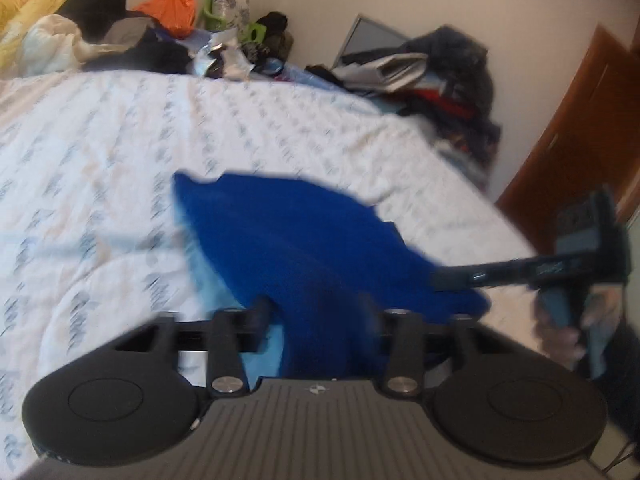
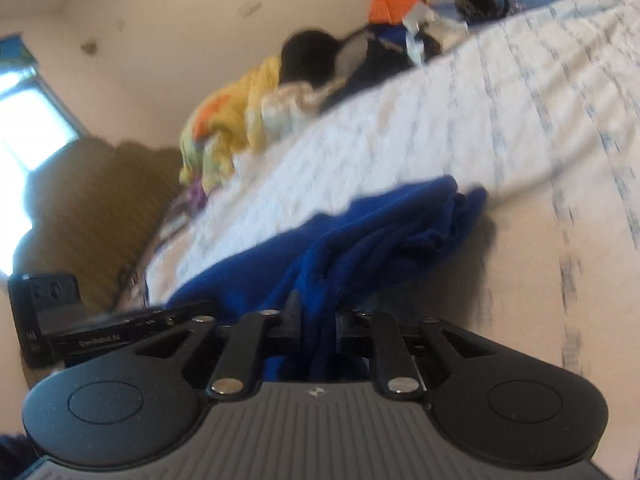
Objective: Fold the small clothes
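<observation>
A small dark blue garment (image 1: 304, 240) hangs stretched between both grippers, lifted above the white patterned bedspread (image 1: 120, 140). My left gripper (image 1: 316, 308) is shut on one edge of the cloth, which bunches between its jaws. My right gripper (image 2: 318, 316) is shut on the other edge of the garment (image 2: 360, 240). The right gripper also shows in the left wrist view (image 1: 452, 280), clamped on the cloth's right corner. The left gripper shows at the left edge of the right wrist view (image 2: 168, 320). Both views are motion-blurred.
Piles of clothes and bags line the far side of the bed: an orange bag (image 1: 172, 4), yellow bedding (image 2: 232, 120), a dark clothes heap (image 1: 440, 76). A brown door (image 1: 576, 128) stands at right. A brown headboard (image 2: 92, 208) and bright window (image 2: 28, 120) are beyond.
</observation>
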Action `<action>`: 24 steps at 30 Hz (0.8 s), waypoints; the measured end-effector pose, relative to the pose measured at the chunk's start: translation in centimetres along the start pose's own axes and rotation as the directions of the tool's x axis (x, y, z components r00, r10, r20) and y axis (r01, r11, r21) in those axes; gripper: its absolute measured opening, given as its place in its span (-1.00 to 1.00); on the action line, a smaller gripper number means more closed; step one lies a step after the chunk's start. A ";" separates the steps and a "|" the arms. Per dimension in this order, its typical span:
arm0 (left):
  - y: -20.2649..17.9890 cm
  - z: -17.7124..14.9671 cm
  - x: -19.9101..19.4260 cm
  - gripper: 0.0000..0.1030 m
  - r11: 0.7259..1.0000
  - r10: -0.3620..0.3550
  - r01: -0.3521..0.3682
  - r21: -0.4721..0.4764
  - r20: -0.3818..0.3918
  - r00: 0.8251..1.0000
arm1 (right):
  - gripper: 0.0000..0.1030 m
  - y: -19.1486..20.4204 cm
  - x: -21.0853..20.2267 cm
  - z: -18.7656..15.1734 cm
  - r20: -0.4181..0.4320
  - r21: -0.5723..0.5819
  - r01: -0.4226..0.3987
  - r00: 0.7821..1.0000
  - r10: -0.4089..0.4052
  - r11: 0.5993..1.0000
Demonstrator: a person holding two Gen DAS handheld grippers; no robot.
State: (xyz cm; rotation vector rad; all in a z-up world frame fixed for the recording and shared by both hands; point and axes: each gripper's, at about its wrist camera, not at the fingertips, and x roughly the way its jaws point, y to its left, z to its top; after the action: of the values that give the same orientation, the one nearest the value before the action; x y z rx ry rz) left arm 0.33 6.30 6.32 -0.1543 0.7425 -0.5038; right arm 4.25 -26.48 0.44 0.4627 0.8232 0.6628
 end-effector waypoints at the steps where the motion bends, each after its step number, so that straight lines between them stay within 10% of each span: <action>1: 0.6 -0.4 0.0 0.49 0.999 0.037 -0.037 -0.004 0.024 0.999 | 0.28 -0.8 -0.2 -0.5 0.011 0.012 0.031 0.999 -0.031 0.999; 7: 5.6 5.8 4.7 0.58 0.980 0.184 -0.173 -0.101 0.112 0.977 | 0.34 -6.7 -1.2 5.5 0.246 0.242 -0.034 0.969 -0.027 0.970; 10: 8.5 9.1 10.5 0.25 0.950 0.295 -0.291 -0.115 0.015 0.955 | 0.33 -6.4 3.6 10.2 0.150 0.146 0.165 0.971 -0.186 0.975; 12: 10.4 9.7 13.4 0.03 0.930 0.337 -0.341 -0.137 -0.047 0.940 | 0.30 -5.5 8.1 12.4 0.079 -0.002 0.366 0.928 -0.365 0.931; 16: 11.5 10.1 14.5 0.11 0.931 0.344 -0.340 -0.133 0.011 0.939 | 0.29 -4.9 12.9 13.2 0.051 -0.228 0.529 0.845 -0.532 0.818; 24: 12.3 13.1 19.7 0.65 0.889 0.456 -0.457 0.010 0.054 0.888 | 0.43 -8.1 17.8 20.1 0.088 -0.214 0.561 0.826 -0.557 0.799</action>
State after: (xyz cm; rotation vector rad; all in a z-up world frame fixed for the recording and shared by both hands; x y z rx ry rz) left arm 26.23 6.85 0.14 0.0325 0.6950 -0.0560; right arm 31.92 -22.29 -1.55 -0.0027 0.7995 0.1915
